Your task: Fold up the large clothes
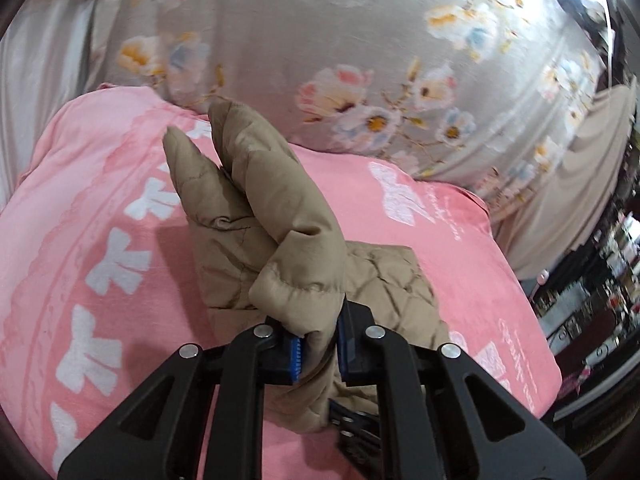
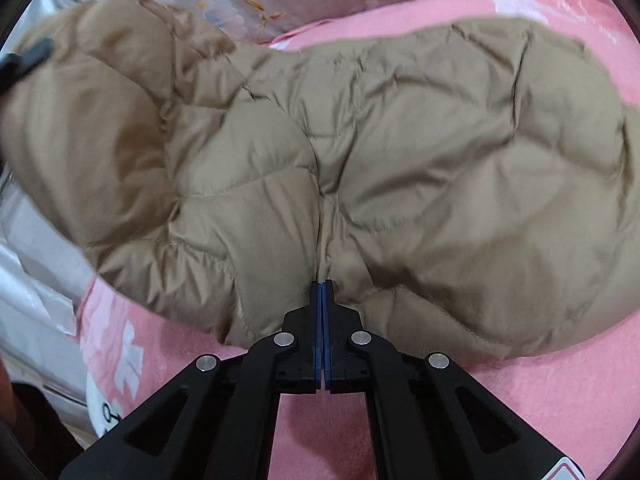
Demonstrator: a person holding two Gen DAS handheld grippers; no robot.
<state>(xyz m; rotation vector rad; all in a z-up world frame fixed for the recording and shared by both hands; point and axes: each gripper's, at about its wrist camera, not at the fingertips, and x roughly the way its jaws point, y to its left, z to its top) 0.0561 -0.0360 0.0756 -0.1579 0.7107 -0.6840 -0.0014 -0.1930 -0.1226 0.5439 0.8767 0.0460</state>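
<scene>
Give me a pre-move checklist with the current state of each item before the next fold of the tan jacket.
1. Left gripper has a firm bite on the tan jacket: ok, a thick bunch sits between the jaws.
2. Right gripper holds fabric: cannot tell, jaws look fully shut at the jacket's edge.
3. Jacket lies on the pink blanket: ok.
4. Jacket spread flat: not ok, the left-held part stands up bunched.
5. Floral quilt out of the way: ok, it lies behind the jacket.

Right tool [image 2: 322,292] pinches tan quilted jacket [image 2: 360,152] on pink blanket [image 2: 520,392].
</scene>
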